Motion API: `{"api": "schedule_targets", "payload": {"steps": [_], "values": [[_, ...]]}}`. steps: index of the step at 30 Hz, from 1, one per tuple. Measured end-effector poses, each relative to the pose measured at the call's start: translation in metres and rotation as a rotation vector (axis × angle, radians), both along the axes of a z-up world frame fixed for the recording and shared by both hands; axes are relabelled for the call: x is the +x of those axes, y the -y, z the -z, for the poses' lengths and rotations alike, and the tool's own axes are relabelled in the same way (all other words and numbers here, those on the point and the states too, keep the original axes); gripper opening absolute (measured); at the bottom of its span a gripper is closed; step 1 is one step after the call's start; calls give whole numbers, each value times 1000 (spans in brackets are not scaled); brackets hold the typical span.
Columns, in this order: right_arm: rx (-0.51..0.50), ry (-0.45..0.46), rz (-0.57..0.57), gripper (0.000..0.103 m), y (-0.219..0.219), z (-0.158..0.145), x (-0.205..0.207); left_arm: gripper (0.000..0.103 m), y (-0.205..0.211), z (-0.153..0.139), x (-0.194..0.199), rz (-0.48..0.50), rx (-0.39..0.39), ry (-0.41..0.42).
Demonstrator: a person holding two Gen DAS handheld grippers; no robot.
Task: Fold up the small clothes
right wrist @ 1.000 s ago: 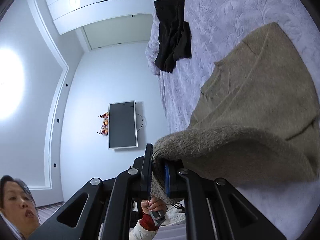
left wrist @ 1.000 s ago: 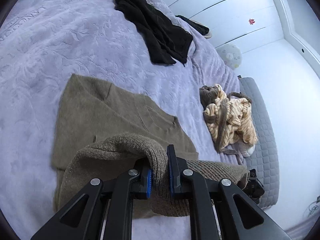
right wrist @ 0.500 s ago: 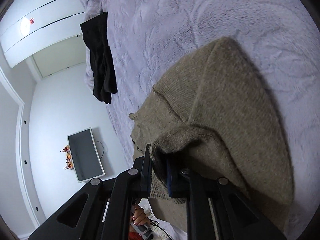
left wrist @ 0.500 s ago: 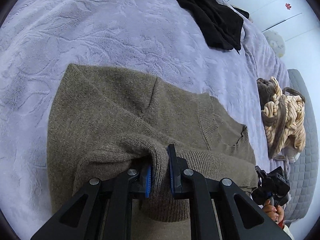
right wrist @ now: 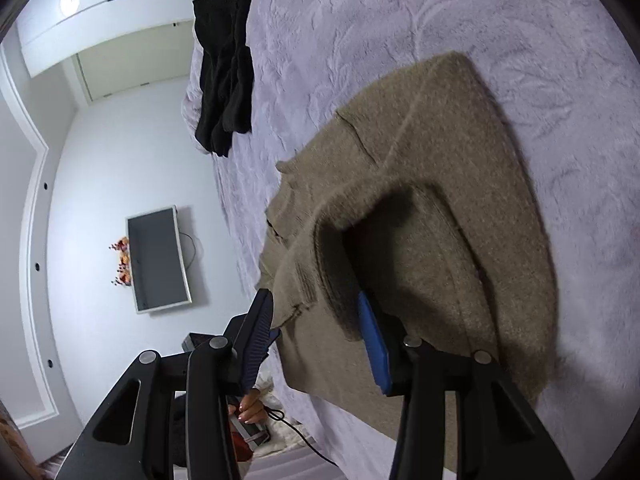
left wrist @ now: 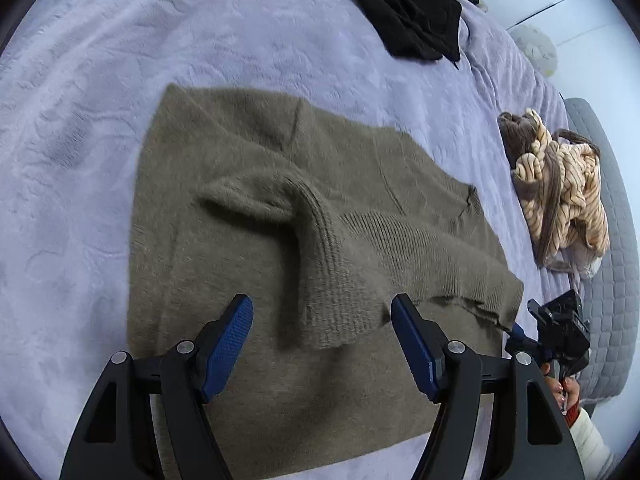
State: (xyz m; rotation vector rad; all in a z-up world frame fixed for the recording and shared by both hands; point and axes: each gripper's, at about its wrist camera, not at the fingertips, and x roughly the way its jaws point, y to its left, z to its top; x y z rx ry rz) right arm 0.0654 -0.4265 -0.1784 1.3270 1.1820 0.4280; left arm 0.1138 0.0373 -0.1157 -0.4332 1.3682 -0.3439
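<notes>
The sweater (left wrist: 248, 208), an olive-brown fuzzy knit with ribbed bands, lies on the lavender blanket (left wrist: 100, 60), its near part doubled back over the rest. In the left wrist view a ribbed edge (left wrist: 332, 280) of that top layer runs down between the blue pads; the cloth is a little blurred.

The left gripper (left wrist: 322, 314) stands spread wide, its jaws having just been opening. The ribbed edge lies between the pads (left wrist: 228, 344), which do not press it.

In the right wrist view the right gripper (right wrist: 316, 320) is about half spread, its jaws likewise just opening. A rounded fold of the sweater (right wrist: 420, 216) lies in the gap. The right pad (right wrist: 374, 354) sits against or just beside the cloth; I cannot tell whether it touches. The left pad (right wrist: 258, 340) stands clear of it.

A second ago both grippers were pinched on the raised hem, holding it above the lower layer; now the hem is down on the sweater and both have let go.

Farther off lie a black garment (left wrist: 400, 8) and, near the bed's edge, a tan striped bundle (left wrist: 560, 196). Beyond, on the wall, hangs a TV (right wrist: 158, 260).
</notes>
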Motion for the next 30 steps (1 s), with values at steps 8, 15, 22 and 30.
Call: {"api": "schedule_targets", "payload": {"steps": [8,15,22,30], "values": [[158,114,131,46,-13,-5,54,72,23,-5,47,-88,-38,82],[36,105,267,47,18,-23,70,72,4,-43,66,-197,23,213],[-132,74,113,47,0,-30,63,72,5,-30,37,-54,238,191],[-290,-30,83,47,0,-5,35,72,-3,-2,3,-3,255,117]]}}
